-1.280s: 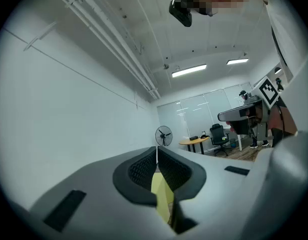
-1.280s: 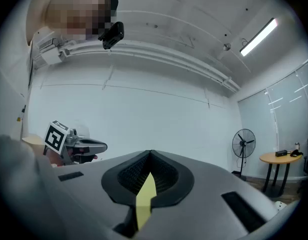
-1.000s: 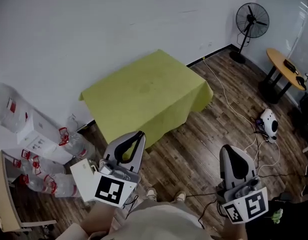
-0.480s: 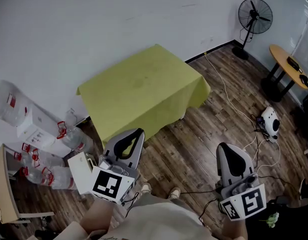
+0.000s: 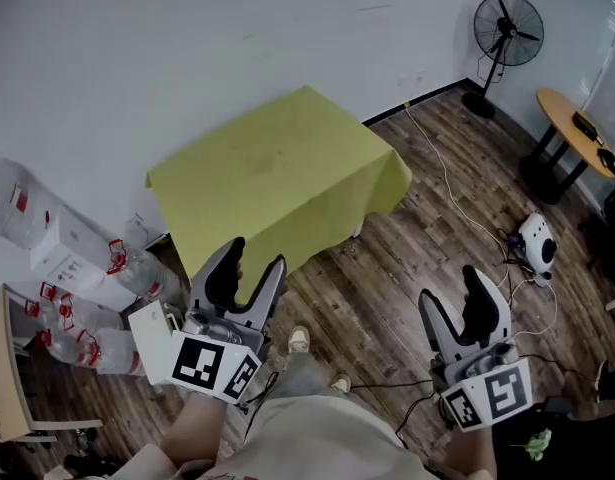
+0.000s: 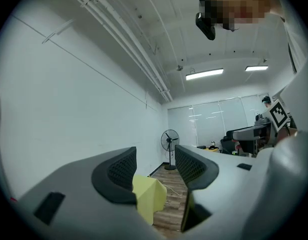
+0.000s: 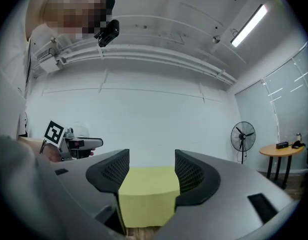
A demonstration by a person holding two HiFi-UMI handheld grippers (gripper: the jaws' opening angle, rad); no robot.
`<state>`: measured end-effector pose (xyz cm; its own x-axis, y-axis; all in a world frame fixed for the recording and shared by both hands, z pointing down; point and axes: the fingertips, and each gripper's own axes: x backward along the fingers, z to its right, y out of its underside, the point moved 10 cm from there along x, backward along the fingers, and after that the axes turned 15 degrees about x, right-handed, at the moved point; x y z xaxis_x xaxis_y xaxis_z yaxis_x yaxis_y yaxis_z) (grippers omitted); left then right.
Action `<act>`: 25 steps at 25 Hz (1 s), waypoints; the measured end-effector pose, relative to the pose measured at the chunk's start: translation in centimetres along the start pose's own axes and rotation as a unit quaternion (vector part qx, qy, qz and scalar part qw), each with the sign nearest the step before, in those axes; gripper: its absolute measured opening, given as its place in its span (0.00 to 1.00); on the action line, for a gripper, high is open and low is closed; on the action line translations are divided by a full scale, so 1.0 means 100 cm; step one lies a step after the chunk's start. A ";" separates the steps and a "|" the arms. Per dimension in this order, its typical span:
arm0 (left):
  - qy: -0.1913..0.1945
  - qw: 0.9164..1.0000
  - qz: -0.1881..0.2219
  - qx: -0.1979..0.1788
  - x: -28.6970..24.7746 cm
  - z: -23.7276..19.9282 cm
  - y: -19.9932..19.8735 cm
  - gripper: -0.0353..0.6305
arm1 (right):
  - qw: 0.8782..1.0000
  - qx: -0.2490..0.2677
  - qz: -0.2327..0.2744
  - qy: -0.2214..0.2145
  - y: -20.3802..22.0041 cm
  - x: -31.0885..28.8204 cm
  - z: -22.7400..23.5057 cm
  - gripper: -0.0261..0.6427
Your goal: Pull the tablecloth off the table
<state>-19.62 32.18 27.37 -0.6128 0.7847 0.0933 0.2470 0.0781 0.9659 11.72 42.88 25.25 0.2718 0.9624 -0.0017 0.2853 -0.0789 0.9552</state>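
1. tablecloth (image 5: 277,173): yellow-green, spread flat over the table beside the wall (image 5: 187,48); it hides the table almost wholly; nothing stands on it; well apart from both grippers.
2. left gripper (image 5: 255,258): held low before the person; jaws spread and opening; nothing between them; the cloth shows only far beyond the gap.
3. right gripper (image 5: 452,290): likewise spread and opening, empty; cloth far off past its jaws.
4. handling, as a judgement: looks thin, soft and light; it hangs limp at the sides and droops in a point at the right corner; likely to bunch and fold rather than keep its shape; it should slide off with little drag, since it carries no load.
5. where to hold: the hanging skirt on the side facing the person; one gripper towards each end of that side; pinch a fold of the drape below the table edge, not the flat top.
6. risk: a shallow pinch may slip off thin fabric; a one-sided pull may snag on a table corner; loose cloth may trail on the floor (image 5: 387,268).
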 end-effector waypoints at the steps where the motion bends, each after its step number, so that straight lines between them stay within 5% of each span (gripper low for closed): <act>1: 0.001 1.000 0.000 -0.002 -0.004 0.001 0.002 0.42 | 1.000 0.000 -0.001 0.001 0.003 -0.001 0.003 0.48; 13: 0.004 1.000 -0.007 0.016 -0.074 -0.042 0.025 0.45 | 1.000 0.022 -0.021 -0.009 0.030 -0.078 0.034 0.47; 25: 0.025 0.995 -0.092 0.019 -0.204 -0.126 0.045 0.45 | 0.998 -0.002 -0.066 -0.014 0.067 -0.223 0.081 0.48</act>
<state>-15.47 8.82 32.82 -0.6867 0.7235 -0.0705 0.1557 0.2410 0.9580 14.99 18.83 29.34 0.2573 0.9569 -0.1349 0.3173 0.0481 0.9471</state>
